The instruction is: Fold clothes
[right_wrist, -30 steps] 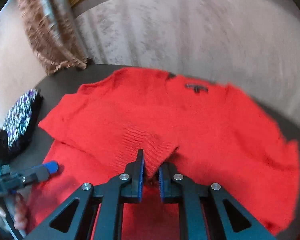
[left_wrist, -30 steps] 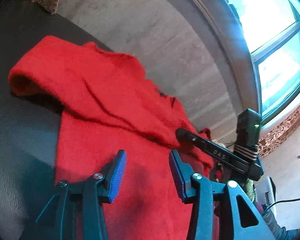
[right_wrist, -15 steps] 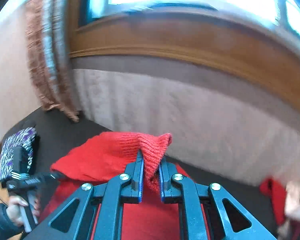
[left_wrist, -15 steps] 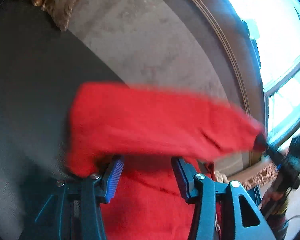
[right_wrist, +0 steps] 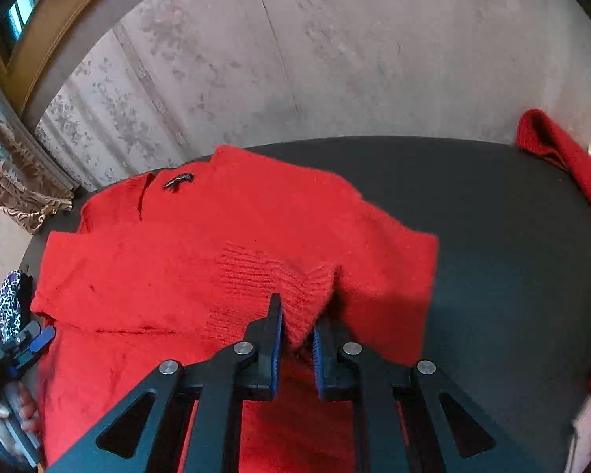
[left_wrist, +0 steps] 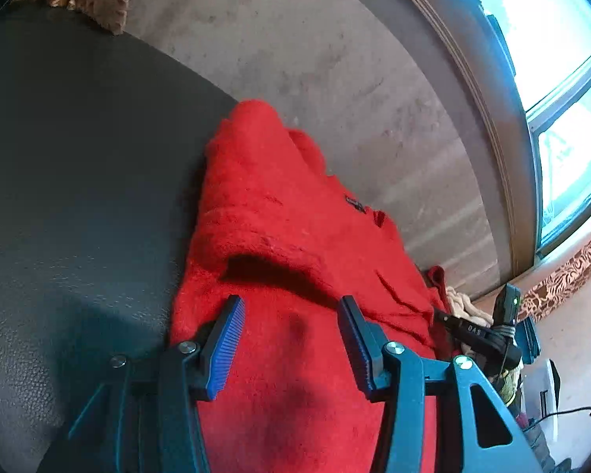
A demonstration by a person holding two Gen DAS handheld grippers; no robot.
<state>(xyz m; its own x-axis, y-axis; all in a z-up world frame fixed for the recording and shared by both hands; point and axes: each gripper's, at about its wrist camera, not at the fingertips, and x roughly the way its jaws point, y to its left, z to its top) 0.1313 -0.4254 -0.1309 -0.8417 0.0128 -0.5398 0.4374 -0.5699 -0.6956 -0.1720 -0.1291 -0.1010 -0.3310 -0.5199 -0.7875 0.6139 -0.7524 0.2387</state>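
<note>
The right gripper (right_wrist: pixel 297 329) sits at the bottom centre of its view, its black fingers with blue ribbed pads pinched narrowly on the ribbed cuff (right_wrist: pixel 295 291) of a red sweater (right_wrist: pixel 185 260). The cuff rises in a small peak between the pads, its knit ridges coarser than the fuzzy cloth around it.

From there the sweater spreads toward the left and centre of the frame, sleeves folded inward over the body, a small dark label (right_wrist: pixel 178 180) near the neck at upper left. It lies on a dark table (right_wrist: pixel 512 276) with a fine pebbled, leather-like grain. Another red garment (right_wrist: pixel 563 157) drapes at the right edge.

In the left wrist view the left gripper (left_wrist: pixel 291 347) stands at lower centre with its jaws wide, nothing pressed between them — red cloth lies below the gap. Its blue pads (left_wrist: pixel 226 345) are finely grooved. The sweater (left_wrist: pixel 287 236) runs up the middle, a folded sleeve forming a soft rounded ridge with a shadowed hollow beneath. Behind the table stands a pale, mottled wall (left_wrist: pixel 315 59); a bright window (left_wrist: pixel 563 79) curves along the upper right.
</note>
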